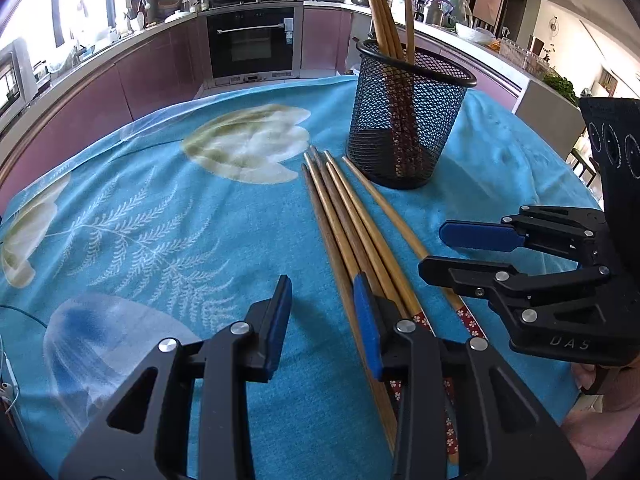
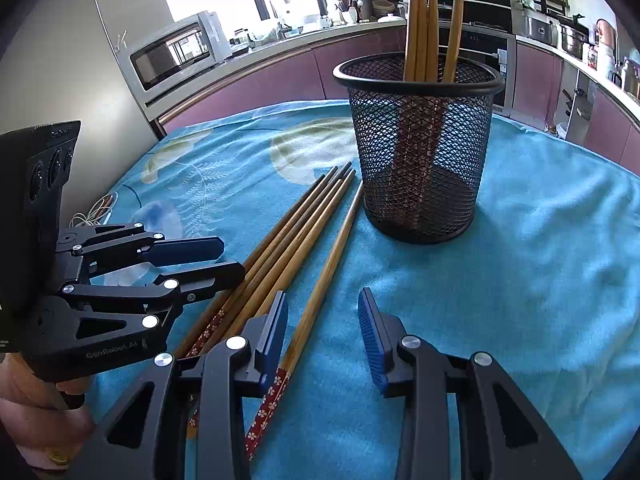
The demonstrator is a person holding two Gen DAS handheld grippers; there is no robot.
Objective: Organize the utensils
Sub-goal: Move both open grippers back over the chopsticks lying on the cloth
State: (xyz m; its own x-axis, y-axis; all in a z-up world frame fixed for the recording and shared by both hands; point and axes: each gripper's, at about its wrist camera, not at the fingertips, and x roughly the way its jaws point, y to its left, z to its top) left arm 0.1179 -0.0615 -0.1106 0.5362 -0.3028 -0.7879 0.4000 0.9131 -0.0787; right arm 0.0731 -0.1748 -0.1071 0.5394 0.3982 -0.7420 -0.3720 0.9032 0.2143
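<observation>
Wooden chopsticks (image 1: 352,232) lie bundled on blue cloth (image 1: 160,220), tips just beside black mesh holder (image 1: 408,116) already holding several upright. Left gripper (image 1: 324,328) and right gripper (image 2: 324,336) hover partly open, gripping nothing; one separate chopstick (image 2: 320,292) lies beneath right jaws.

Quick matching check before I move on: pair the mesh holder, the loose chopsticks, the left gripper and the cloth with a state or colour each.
1 mesh holder
2 loose chopsticks
3 left gripper
4 cloth

a lying flat
b blue
c open, empty
d upright, holding chopsticks

Pairs: 1-d, 2-a, 3-c, 4-b
</observation>
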